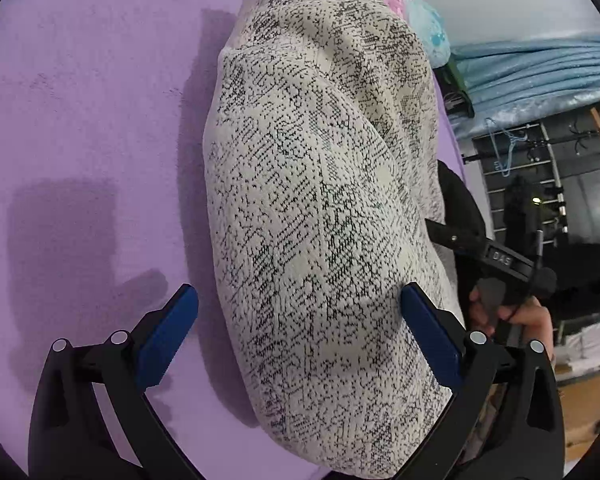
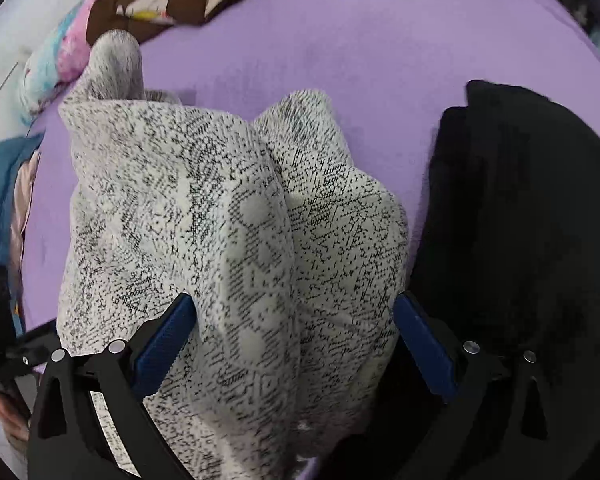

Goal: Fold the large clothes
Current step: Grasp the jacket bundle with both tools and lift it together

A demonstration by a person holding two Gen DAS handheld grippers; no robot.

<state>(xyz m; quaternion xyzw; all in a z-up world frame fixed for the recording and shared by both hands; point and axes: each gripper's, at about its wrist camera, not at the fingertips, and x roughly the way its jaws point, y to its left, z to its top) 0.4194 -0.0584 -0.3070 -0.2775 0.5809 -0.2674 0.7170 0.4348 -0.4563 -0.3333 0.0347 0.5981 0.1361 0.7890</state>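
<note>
On the purple sheet (image 1: 80,100), both tools (image 1: 300,312) (image 2: 292,316) gape around the speckled garment (image 1: 320,200).

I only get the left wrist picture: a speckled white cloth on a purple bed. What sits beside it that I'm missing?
Observer: A black garment lies just right of the speckled garment.
Operator: Anything past the cloth's far end?
Observer: A brown printed cloth lies at the purple sheet's far edge.
Operator: And the other gripper?
Observer: The right gripper is open, its fingers either side of the speckled folds.
</note>
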